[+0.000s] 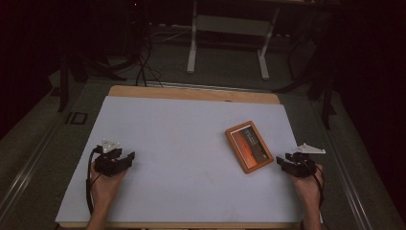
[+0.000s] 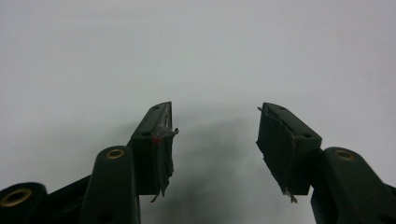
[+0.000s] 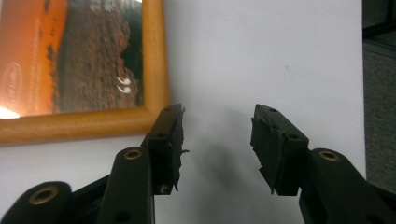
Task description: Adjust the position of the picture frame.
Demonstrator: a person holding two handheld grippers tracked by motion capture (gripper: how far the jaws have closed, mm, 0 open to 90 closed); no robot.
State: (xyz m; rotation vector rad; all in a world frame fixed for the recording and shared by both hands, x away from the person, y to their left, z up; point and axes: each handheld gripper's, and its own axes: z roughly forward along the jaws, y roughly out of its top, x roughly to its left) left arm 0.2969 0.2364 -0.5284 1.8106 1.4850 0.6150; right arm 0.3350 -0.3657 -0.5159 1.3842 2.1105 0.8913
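A wooden picture frame point(image 1: 249, 146) lies flat and askew on the right part of the white surface point(image 1: 182, 143), with the right tool point(image 1: 286, 161) just beside its near right corner, jaws apart and holding nothing. From the right gripper view that tool point(image 3: 217, 140) sits just off the frame's point(image 3: 84, 70) corner, seemingly lined up for a grip on the raised wooden edge. The left tool point(image 1: 125, 159) rests well apart at the left over bare surface, jaws likewise apart and empty point(image 2: 215, 144), probably waiting its turn.
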